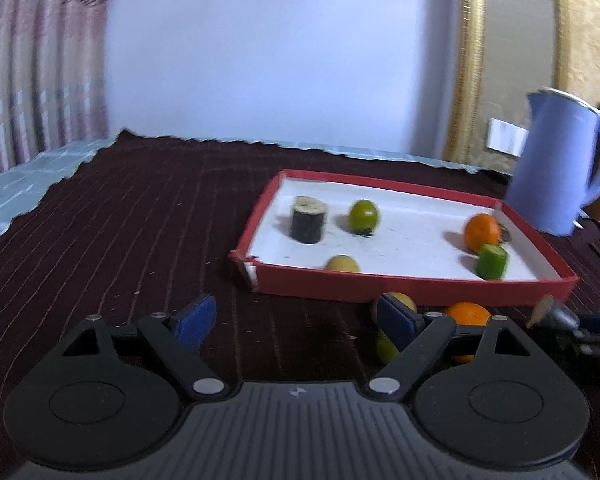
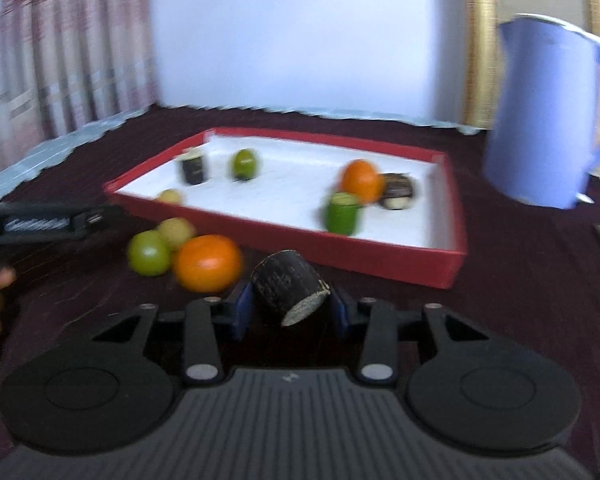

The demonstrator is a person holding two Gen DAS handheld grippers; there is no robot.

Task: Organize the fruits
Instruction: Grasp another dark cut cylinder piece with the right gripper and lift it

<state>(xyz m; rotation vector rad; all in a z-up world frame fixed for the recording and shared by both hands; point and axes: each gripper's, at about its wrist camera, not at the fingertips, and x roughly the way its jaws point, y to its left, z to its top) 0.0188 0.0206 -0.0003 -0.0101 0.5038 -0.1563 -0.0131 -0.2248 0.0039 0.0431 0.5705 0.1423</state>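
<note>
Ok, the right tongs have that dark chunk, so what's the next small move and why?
Probably carry the dark chunk, clamped in the right tongs, forward over the red tray's near wall and release it on bare white floor; it hangs just short of the tray.

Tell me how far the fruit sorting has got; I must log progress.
Several pieces already sit in the red tray. The right gripper holds a dark cut piece. An orange, a green fruit and a yellow fruit wait outside; the left gripper is open.
</note>
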